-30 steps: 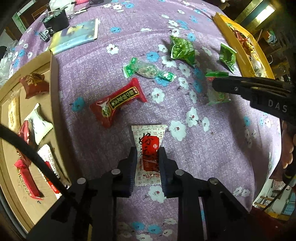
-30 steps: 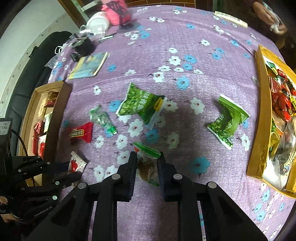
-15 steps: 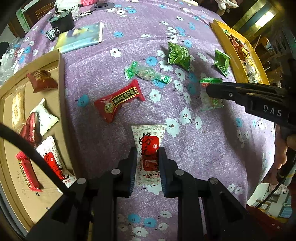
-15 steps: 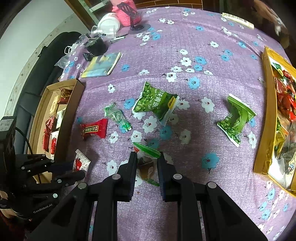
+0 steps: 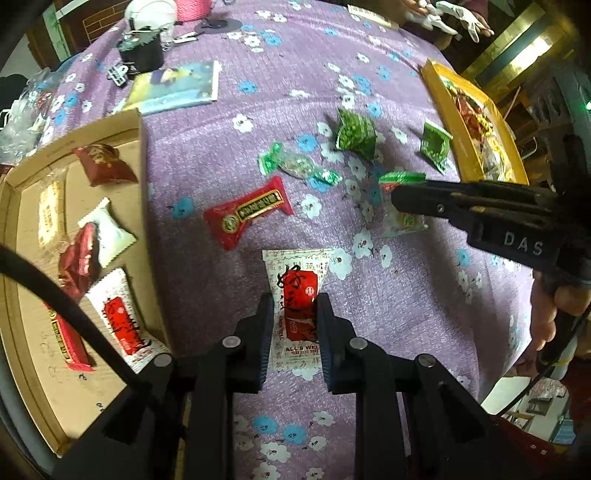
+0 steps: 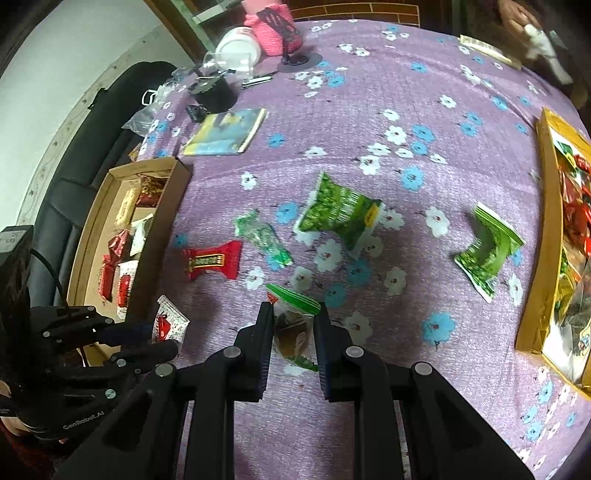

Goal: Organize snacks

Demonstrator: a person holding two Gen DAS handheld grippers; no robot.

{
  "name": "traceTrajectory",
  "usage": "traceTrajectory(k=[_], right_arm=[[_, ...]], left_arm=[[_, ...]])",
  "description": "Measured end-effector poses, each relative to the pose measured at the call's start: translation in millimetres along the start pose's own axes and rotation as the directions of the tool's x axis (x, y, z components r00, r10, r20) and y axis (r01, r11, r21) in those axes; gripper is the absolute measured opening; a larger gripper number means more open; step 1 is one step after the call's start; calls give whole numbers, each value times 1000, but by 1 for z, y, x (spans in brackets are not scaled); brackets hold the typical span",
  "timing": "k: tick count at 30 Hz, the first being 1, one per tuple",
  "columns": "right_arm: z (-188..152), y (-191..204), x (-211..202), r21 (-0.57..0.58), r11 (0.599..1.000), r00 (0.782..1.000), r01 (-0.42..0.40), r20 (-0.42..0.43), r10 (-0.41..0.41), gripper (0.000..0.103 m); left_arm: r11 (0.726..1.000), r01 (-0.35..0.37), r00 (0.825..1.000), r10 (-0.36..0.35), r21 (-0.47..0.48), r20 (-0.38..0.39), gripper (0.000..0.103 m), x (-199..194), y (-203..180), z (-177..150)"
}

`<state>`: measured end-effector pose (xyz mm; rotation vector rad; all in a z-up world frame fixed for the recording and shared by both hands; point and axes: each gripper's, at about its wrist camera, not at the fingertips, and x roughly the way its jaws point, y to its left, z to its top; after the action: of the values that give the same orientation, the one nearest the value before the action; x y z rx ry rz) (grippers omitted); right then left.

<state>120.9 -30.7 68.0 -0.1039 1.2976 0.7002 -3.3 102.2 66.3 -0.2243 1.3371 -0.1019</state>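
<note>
My left gripper (image 5: 294,308) is shut on a white packet with a red label (image 5: 297,291), held above the purple flowered cloth. My right gripper (image 6: 293,319) is shut on a clear packet with a green top (image 6: 293,325); it also shows in the left wrist view (image 5: 400,218). Loose on the cloth lie a red bar packet (image 5: 247,216), a green twisted candy (image 5: 297,166) and two green packets (image 6: 338,212) (image 6: 487,251). A brown cardboard tray (image 5: 142,177) at the left holds red and white snacks. A yellow tray (image 6: 545,236) at the right holds mixed snacks.
A booklet (image 6: 225,133), a black cup (image 6: 216,94), a white tub (image 6: 238,46) and a pink object (image 6: 277,35) stand at the table's far side. A black sofa (image 6: 74,184) lies beyond the left tray. A person's hand (image 5: 454,14) is at the far edge.
Both grippers have lifted with their packets still held; the table and the loose snacks look farther away in both views.
</note>
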Motion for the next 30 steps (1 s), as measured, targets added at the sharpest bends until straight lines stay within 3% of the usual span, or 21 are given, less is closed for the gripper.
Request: traceTrajectory(k=[22,30], right_arm=[[12,52,2,-127,991,999,-51,-21,48,20],[6,94,5,-174,973,988,-149,-77,137,19]], left_arm=[[989,-31,996,43,-145,82,24,-53,59,-17],[973,-41,993,64,-227,95,24,-64,96,-21]])
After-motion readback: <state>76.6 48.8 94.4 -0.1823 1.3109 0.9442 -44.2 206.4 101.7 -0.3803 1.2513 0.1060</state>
